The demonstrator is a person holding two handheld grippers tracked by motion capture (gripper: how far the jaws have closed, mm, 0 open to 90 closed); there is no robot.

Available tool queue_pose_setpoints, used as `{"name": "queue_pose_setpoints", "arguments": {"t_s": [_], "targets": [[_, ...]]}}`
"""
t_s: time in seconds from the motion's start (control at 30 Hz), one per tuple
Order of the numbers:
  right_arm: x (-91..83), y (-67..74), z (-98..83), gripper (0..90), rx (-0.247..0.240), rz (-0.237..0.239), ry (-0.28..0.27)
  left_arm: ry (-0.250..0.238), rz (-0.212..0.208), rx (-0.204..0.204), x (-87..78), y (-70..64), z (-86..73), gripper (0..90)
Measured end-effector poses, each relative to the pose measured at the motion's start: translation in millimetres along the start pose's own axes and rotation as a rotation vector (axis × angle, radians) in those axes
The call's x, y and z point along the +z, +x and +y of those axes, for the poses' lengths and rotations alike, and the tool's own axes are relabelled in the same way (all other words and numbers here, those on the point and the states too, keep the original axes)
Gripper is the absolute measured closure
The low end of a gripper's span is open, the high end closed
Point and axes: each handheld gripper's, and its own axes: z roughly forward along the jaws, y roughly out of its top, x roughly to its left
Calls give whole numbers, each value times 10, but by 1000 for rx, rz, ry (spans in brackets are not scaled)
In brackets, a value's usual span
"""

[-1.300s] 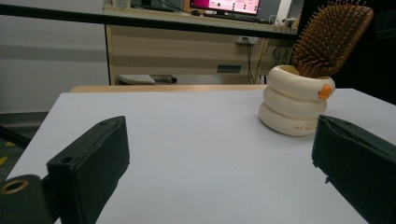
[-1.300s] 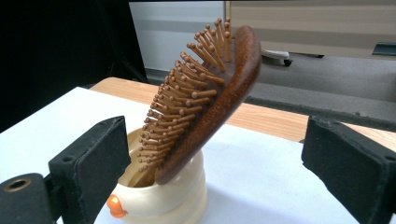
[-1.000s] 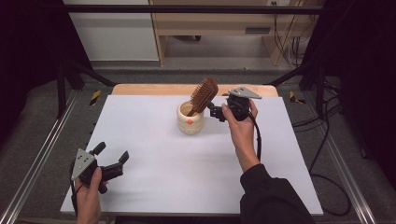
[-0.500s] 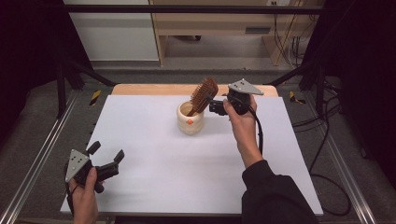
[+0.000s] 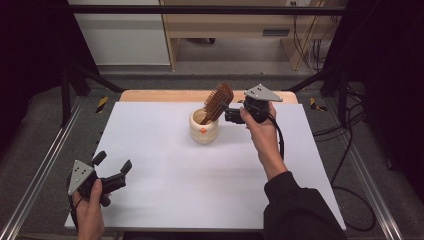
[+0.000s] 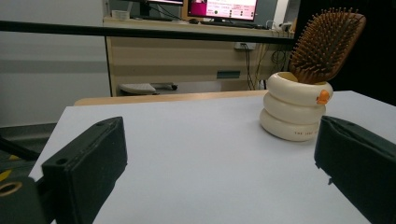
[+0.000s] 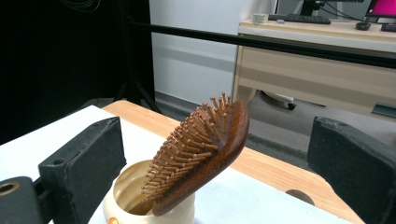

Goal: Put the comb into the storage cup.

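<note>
A brown wooden hairbrush (image 5: 218, 102) stands tilted in a cream ringed cup (image 5: 204, 127) at the table's far middle, its handle down inside the cup. My right gripper (image 5: 226, 114) sits just right of the brush head, open. In the right gripper view the bristled head (image 7: 201, 154) leans out of the cup (image 7: 140, 196) between the wide-apart jaws, and neither jaw touches it. My left gripper (image 5: 112, 162) is held open at the front left with nothing in it. Its own view shows the cup (image 6: 295, 112) and brush (image 6: 327, 44) far ahead to the right.
The white table top (image 5: 165, 170) ends in a bare wooden strip (image 5: 160, 96) at the back. Metal rails (image 5: 45, 165) run along both sides. A black bar (image 5: 200, 9) crosses above the far edge, with a wooden desk (image 5: 225, 30) behind it.
My left gripper has drifted slightly left near the front edge. My right gripper has lifted a little beside the brush. The brush and cup have not moved.
</note>
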Motion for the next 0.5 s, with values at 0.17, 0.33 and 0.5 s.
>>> {"name": "queue_pose_setpoints", "arguments": {"t_s": [0.17,0.33,0.5], "targets": [[-39,-44,15,46,29,-15,3,-3,3,-4,-17,17,0,25],[-89,-80,21,46,34,-30,9,-12,7,-11,-35,36,16,25],[-156,-93,32,36,25,-12,-5,-28,-2,-5,-72,35,51,22]]}}
